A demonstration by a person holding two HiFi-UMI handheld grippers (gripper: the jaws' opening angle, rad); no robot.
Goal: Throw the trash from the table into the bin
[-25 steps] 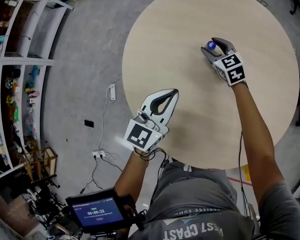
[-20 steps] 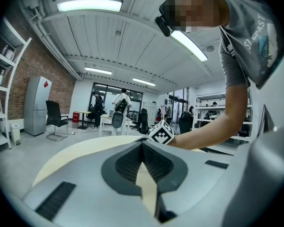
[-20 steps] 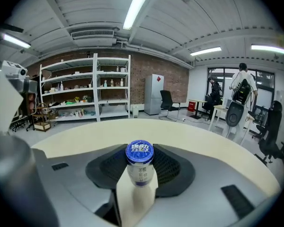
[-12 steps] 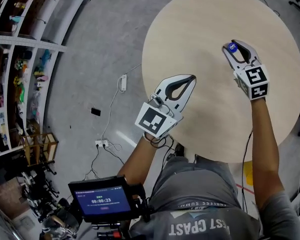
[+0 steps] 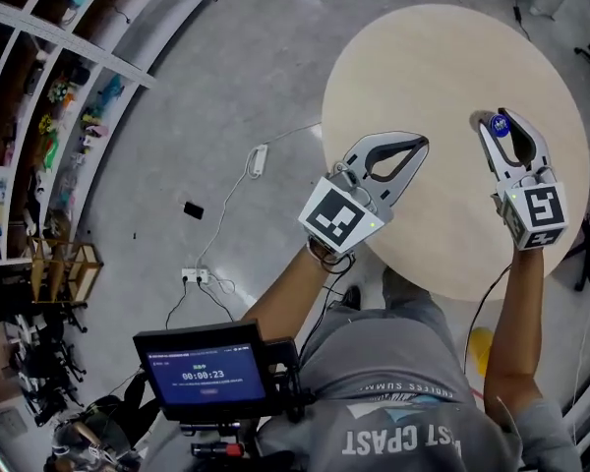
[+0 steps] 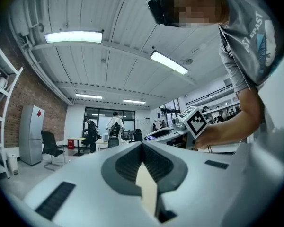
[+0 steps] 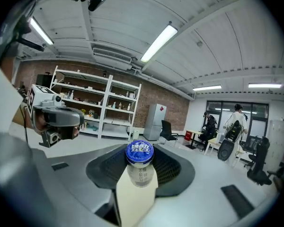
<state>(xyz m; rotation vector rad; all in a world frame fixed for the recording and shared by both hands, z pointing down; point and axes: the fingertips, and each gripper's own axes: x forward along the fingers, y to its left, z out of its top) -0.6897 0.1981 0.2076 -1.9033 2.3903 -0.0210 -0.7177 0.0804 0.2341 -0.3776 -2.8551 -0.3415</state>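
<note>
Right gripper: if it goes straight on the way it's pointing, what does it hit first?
Nothing close, as far as I can tell. The right gripper, shut on the small bottle, points across open room toward a grey fridge by the far brick wall.

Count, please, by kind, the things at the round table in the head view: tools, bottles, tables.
Tools: 2 (left tool, shut and empty; right tool, shut on the bottle)
Bottles: 1, with a blue cap
Tables: 1, the round table
Total: 4
</note>
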